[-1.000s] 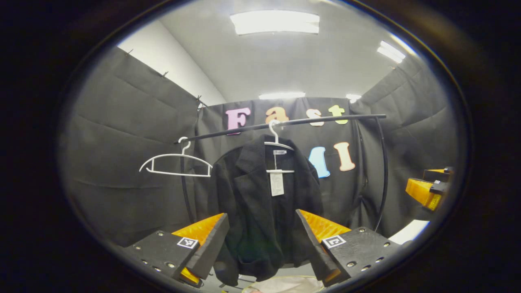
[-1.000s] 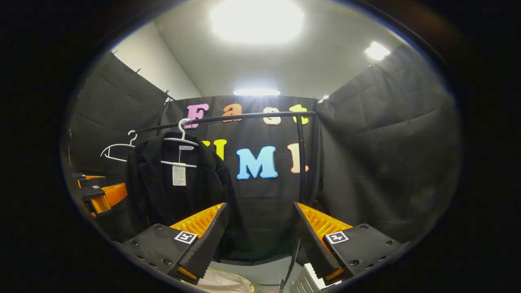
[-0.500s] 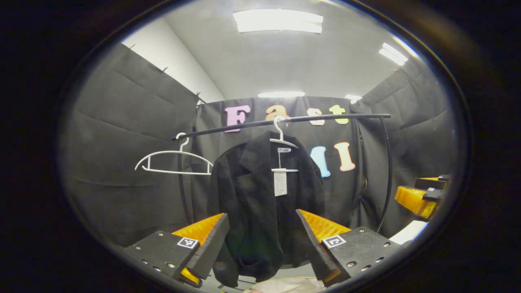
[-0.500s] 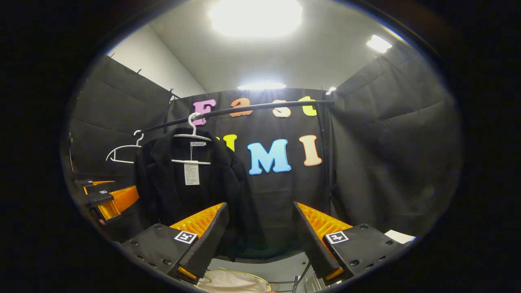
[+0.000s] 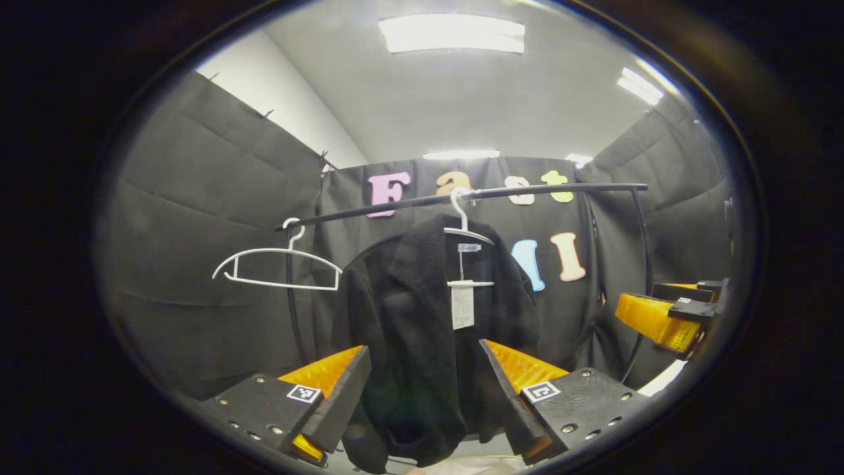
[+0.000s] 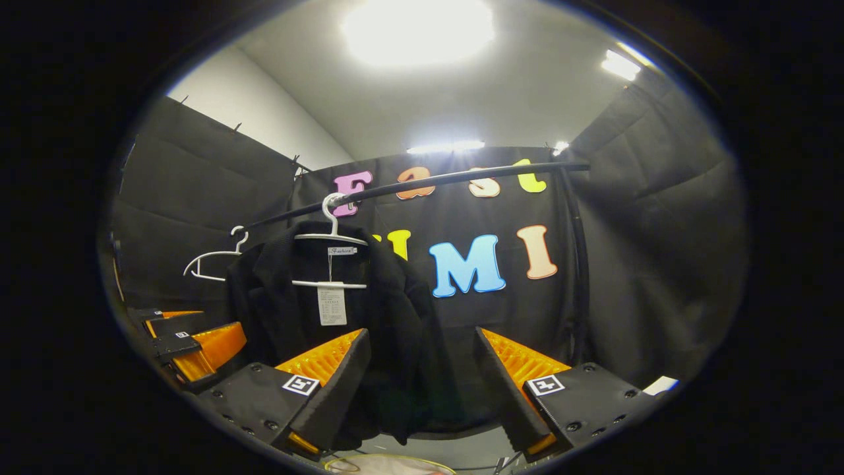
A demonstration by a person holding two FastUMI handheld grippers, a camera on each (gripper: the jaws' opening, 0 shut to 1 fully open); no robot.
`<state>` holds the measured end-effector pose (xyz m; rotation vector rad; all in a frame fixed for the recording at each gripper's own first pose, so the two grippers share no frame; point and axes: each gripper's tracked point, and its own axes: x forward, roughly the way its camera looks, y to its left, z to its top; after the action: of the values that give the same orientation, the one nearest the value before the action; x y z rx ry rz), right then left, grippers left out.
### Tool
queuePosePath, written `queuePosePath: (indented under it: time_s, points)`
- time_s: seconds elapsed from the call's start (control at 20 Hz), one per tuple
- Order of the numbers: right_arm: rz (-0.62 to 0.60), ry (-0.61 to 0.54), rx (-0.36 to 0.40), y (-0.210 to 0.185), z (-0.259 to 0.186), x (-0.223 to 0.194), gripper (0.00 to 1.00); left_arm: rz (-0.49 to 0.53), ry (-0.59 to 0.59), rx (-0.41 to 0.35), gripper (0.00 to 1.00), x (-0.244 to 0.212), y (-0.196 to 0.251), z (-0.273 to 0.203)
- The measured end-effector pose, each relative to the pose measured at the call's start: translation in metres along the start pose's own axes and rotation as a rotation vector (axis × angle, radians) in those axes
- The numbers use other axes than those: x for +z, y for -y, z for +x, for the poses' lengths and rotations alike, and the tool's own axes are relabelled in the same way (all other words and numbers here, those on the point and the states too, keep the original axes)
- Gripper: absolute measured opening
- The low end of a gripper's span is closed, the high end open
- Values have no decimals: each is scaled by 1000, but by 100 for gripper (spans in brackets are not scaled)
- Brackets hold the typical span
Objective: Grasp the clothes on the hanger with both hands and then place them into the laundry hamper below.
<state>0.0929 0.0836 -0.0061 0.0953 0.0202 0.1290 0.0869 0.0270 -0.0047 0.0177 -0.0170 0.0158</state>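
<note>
A black jacket (image 5: 422,330) with a white tag hangs on a white hanger (image 5: 469,232) from a black rail (image 5: 527,191). My left gripper (image 5: 423,369) is open just in front of the jacket's lower half, touching nothing. In the right gripper view the jacket (image 6: 382,316) hangs left of centre. My right gripper (image 6: 422,369) is open, its left finger in front of the jacket's hem. Each gripper sees the other: the right gripper (image 5: 666,316) at the far right, the left gripper (image 6: 191,340) at the far left. The hamper's pale rim (image 6: 389,464) peeks in below.
An empty white hanger (image 5: 277,264) hangs at the rail's left end, also seen as the empty hanger (image 6: 214,257) in the right gripper view. The rail's upright post (image 6: 580,264) stands at the right. A white object (image 6: 659,384) lies low on the right.
Both grippers have come closer to the jacket. In the right gripper view the jacket has drifted from the left toward the centre. The hamper has slid lower in both views.
</note>
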Motion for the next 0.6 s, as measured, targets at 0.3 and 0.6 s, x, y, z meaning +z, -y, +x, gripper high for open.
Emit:
queuePosePath:
  time_s: [0.3,0.6]
  points:
    - [31,-10,86,-4,59,0,98,36,-6,70,94,1,9,41]
    - [30,-53,156,-15,107,-14,93,60,-35,116,94,-12,17,80]
